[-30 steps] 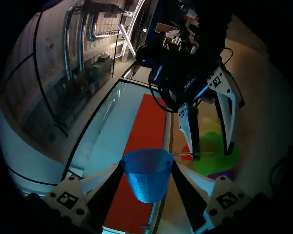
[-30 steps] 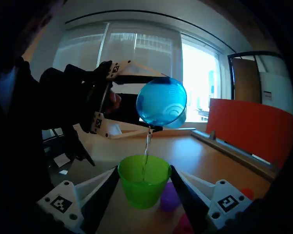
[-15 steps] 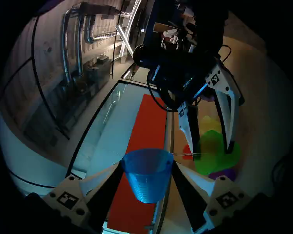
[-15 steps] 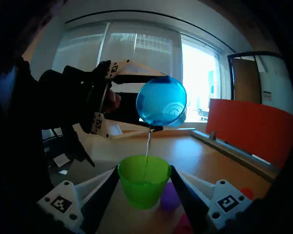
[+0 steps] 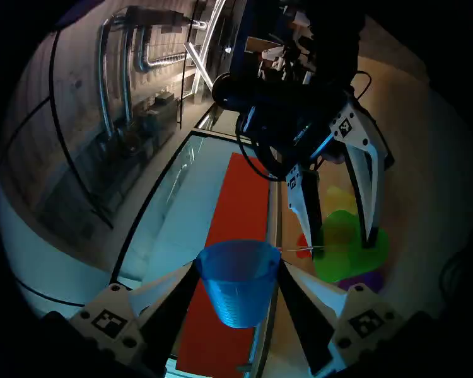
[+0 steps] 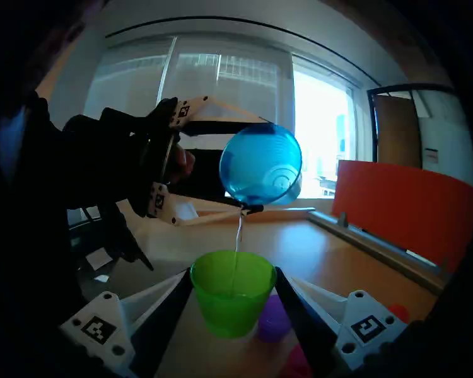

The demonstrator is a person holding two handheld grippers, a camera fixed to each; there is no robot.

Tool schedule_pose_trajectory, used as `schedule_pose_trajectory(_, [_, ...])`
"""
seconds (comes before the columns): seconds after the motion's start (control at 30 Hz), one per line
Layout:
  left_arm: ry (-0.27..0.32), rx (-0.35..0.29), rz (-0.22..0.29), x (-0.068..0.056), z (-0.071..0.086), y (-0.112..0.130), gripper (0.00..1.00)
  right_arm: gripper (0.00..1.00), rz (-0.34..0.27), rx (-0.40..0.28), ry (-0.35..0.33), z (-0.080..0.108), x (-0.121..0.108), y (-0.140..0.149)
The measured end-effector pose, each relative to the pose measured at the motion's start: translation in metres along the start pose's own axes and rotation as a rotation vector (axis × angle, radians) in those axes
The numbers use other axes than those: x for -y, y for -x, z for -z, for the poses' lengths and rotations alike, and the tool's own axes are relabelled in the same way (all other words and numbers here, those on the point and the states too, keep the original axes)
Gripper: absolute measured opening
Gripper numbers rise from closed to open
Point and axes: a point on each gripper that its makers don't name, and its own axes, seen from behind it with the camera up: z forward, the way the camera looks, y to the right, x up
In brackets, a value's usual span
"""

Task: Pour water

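Two grippers, each clenched on a cup. Left gripper (image 5: 236, 269): fingers closed in on both sides of the blue cup (image 5: 238, 291), tipped on its side above the green cup (image 6: 232, 302). Right gripper (image 6: 233, 276): pinching the green cup from both sides, upright, over the table (image 6: 337, 258). Thin thread of water (image 6: 238, 234) falling from the blue rim into the green cup, a little water inside. Purple cup (image 6: 273, 319) just beside the green cup, lower right

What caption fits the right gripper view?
Left claw tips blue cup, trickling water into green cup gripped by right claw.
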Motion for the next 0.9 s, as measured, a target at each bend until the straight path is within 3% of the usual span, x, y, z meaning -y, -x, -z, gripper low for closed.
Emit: schedule_pose_trajectory(0.9, [0.003,-0.006,-0.046,-0.001,0.0006,-0.0022,0.85,0.95,0.008,-0.001,0.001,0.0021,0.0003,-0.001])
